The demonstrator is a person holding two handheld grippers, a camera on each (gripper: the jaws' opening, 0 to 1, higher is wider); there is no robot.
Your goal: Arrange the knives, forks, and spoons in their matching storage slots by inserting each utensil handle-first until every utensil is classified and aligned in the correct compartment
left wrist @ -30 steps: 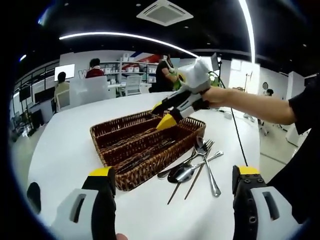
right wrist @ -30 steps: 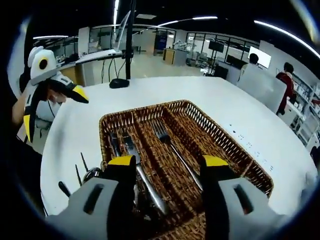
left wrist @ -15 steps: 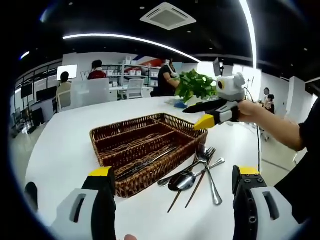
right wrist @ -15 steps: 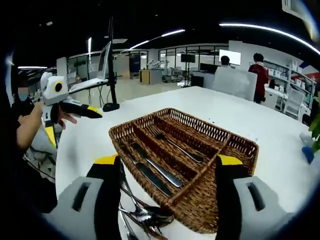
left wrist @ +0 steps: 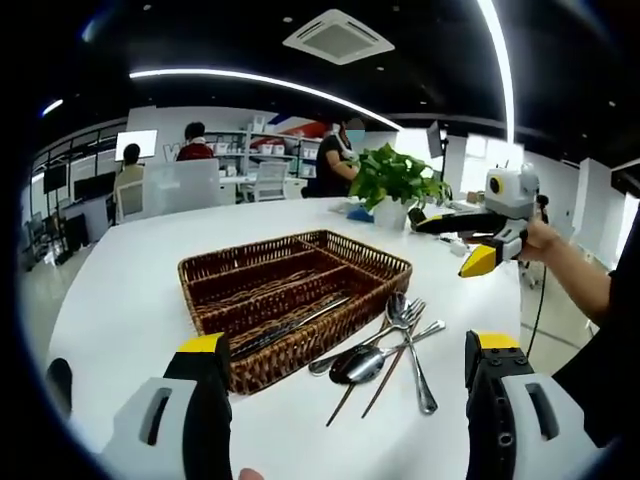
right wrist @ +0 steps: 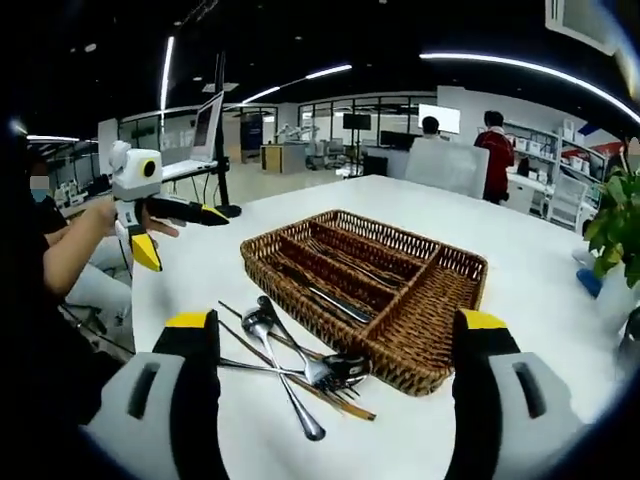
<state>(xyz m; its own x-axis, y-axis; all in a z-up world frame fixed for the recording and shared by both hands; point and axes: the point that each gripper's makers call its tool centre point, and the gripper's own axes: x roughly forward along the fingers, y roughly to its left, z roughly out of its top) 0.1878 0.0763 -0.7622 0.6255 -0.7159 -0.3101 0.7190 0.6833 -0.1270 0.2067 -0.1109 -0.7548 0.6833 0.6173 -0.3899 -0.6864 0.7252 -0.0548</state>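
Note:
A brown wicker basket [left wrist: 262, 362] [right wrist: 405, 360] with three long compartments sits on the white table. Knives [left wrist: 292, 324] [right wrist: 331, 302] lie in one compartment and forks [right wrist: 352, 262] in the middle one. A loose pile of spoons, forks and chopsticks [left wrist: 388, 346] [right wrist: 292, 366] lies on the table beside the basket. My left gripper [left wrist: 348, 343] hangs open in front of the basket, holding nothing, and appears hand-held in the right gripper view [right wrist: 188, 240]. My right gripper [right wrist: 334, 320] is open and empty, off to the side of the pile [left wrist: 445, 247].
A potted green plant [left wrist: 394, 180] [right wrist: 615, 225] stands on the table beyond the basket. The white table [left wrist: 130, 270] has bare room around the basket, its edge curving at the left. People sit at desks in the background.
My right gripper has drawn back from above the basket to beside the loose pile, still open. The left gripper has barely moved.

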